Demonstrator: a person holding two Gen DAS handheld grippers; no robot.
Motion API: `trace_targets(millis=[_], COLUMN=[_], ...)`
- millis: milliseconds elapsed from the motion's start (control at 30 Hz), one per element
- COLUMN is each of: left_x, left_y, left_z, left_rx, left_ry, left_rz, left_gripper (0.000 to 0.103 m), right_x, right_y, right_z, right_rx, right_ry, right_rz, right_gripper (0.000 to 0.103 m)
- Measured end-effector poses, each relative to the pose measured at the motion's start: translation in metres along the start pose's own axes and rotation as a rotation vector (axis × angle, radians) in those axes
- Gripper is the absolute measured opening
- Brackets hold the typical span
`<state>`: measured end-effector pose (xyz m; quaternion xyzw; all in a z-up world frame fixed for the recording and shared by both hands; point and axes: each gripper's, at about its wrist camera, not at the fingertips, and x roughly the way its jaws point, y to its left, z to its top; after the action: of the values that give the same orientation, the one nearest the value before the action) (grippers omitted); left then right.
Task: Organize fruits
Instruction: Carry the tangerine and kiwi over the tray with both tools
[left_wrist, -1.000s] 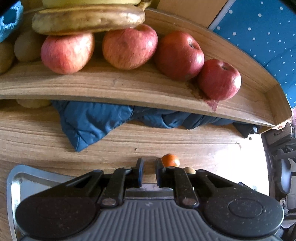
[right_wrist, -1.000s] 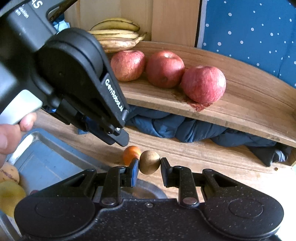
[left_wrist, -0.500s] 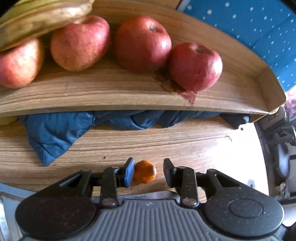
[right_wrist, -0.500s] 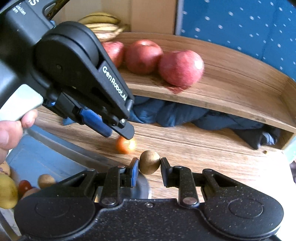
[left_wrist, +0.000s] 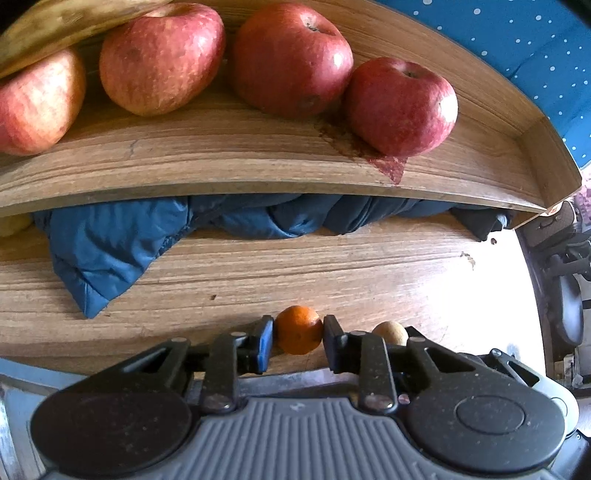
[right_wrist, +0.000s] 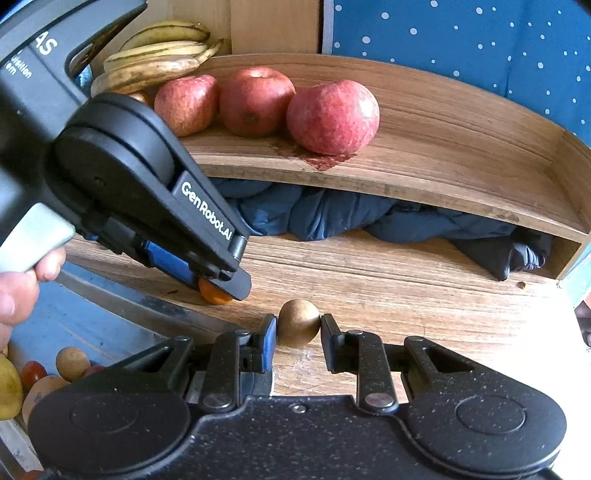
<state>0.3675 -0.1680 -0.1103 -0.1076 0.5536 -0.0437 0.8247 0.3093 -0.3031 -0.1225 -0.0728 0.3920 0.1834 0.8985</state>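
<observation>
The left gripper pinches a small orange fruit low over the tabletop; at its 3 o'clock, the right gripper clamps a round brown fruit. Both seem headed for the shelf at 12 o'clock, where apples sit in a row by kind.

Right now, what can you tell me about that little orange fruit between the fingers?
The orange fruit is small, round, with a dimpled, slightly shiny skin, like a tiny mandarin. It sits low over the wooden table, between the left gripper's fingers, which press on both its sides. A brown round fruit lies just to its right, apart from it.
</observation>
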Motion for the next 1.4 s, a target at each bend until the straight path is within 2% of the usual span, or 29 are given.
trace_targets(millis=[600, 1000, 1400], left_x=[-0.048, -0.057, -0.054], left_y=[0.023, 0.042, 0.049], left_z=[-0.032, -0.060, -0.074], left_rx=[-0.076, -0.146, -0.174], left_ry=[-0.081, -0.088, -0.083], left_rz=[0.023, 0.060, 0.085], left_gripper=[0.031, 0.031, 0.031], right_x=[-0.029, -0.040, -0.046], right_y=[0.025, 0.035, 0.032], right_z=[-0.001, -0.017, -0.025], right_rx=[-0.069, -0.061, -0.054], right_ry=[-0.049, -0.026, -0.010], right_rz=[0.048, 0.072, 0.067], right_gripper=[0.027, 0.027, 0.027])
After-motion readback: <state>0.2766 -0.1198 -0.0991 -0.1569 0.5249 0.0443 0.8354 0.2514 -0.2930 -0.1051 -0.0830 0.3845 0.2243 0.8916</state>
